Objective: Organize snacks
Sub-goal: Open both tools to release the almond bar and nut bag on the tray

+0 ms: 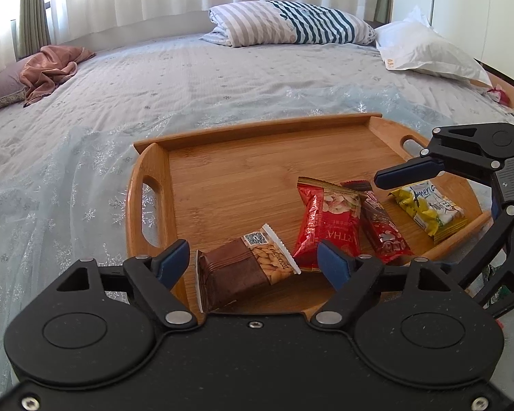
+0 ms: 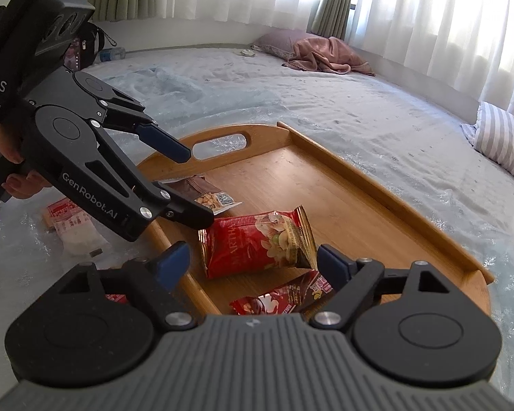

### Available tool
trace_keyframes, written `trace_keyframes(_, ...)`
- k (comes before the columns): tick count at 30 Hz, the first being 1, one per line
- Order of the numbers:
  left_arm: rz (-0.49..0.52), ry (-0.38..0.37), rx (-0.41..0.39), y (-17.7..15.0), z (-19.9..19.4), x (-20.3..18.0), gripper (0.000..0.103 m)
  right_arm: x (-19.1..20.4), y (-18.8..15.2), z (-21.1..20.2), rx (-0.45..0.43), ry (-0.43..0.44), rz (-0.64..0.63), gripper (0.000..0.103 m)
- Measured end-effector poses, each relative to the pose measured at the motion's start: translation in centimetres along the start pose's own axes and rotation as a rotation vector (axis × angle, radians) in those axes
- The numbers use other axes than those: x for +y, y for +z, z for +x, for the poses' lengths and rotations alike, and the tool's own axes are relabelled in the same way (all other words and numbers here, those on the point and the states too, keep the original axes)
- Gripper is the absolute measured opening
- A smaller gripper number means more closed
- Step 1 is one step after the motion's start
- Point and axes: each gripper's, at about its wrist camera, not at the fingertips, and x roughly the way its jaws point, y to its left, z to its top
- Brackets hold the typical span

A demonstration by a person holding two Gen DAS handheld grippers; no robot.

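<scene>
Four snack packs on wooden tray (image 1: pixel 257 130) on bed, bunched at near edge; tidying underway, prob.
L gripper (image 1: pixel 253 262) wide open, brown almond pack (image 1: pixel 246 267) lying loose between jaws.
R gripper (image 2: pixel 253 263) wide open, empty, over red pack (image 2: pixel 257 243).
White packs (image 2: pixel 72 226) off tray, on bedspread, waiting.

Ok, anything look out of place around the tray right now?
Yes: a white-and-red snack packet lies on the bedspread outside the wooden tray. The four packets inside lie scattered at odd angles, two overlapping. Nothing looks spilled or torn.
</scene>
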Motion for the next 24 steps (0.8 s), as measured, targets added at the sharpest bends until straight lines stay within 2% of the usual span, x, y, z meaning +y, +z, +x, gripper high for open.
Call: trace_keyframes(24, -0.005, -0.013, -0.044, -1.5, -4.5, -1.1, 0.086, 3.2, -1.7, -3.5, 0.01, -0.185, -0.01, 0.095)
